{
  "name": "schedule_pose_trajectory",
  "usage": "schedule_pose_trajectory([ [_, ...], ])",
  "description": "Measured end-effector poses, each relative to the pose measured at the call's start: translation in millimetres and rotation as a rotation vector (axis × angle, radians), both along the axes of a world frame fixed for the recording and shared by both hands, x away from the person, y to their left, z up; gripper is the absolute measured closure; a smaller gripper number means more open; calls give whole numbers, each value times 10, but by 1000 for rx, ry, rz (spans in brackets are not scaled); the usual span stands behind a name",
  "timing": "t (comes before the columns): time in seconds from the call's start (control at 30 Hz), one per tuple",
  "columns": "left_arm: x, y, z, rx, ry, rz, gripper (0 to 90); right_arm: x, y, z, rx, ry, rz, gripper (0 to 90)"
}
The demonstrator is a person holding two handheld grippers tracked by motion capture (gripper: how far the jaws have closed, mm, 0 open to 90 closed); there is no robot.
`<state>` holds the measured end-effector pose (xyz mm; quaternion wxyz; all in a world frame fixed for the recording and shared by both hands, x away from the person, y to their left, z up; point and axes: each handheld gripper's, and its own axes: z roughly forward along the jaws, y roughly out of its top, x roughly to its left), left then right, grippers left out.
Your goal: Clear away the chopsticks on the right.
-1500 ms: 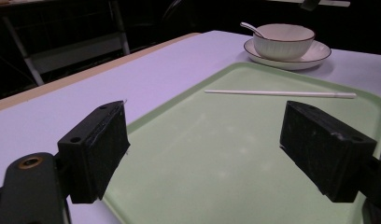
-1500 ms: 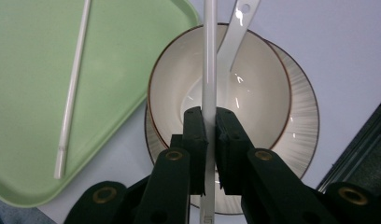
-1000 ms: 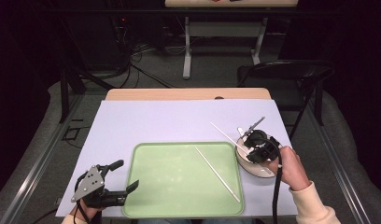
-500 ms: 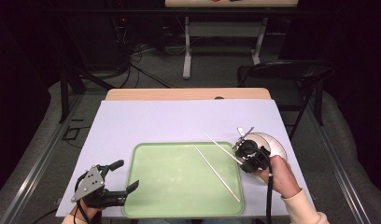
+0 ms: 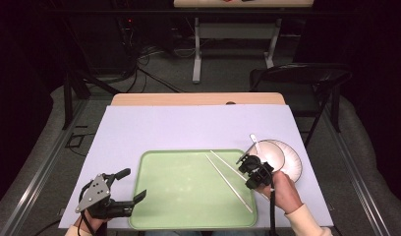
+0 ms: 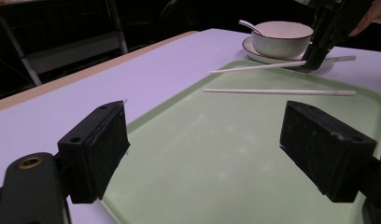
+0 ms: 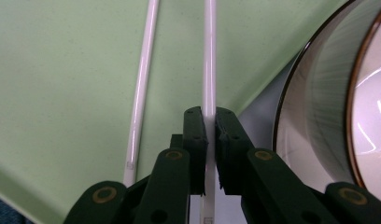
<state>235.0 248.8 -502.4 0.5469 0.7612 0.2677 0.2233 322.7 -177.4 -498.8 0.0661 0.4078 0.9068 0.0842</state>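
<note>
**Right gripper clamps a chopstick at the tray's right edge**

R gripper, held in the person's R hand, points forward-left, jaws closed on the held chopstick, which slants over the green tray beside the bowl on its plate. Second chopstick lies flat on the tray, just beside. L gripper rests low at the tray's near-left corner, aimed right, jaws wide apart w/ nothing between
</note>
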Motion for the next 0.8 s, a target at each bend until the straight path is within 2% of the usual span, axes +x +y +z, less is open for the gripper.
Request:
schedule_pose_trajectory([
  [0.23,-1,1,0,0,-2,0,152,49,117,-175,-7,35,1,836],
  [0.43,1,1,0,2,0,-1,152,98,162,-211,6,38,-35,836],
  [0.57,3,-1,0,5,-2,-4,152,128,199,-225,20,32,-29,835],
  [0.67,4,-2,0,6,-2,-4,152,137,240,-232,42,31,-46,832],
  [0.8,0,2,1,6,-2,-1,152,123,289,-236,40,24,-33,816],
])
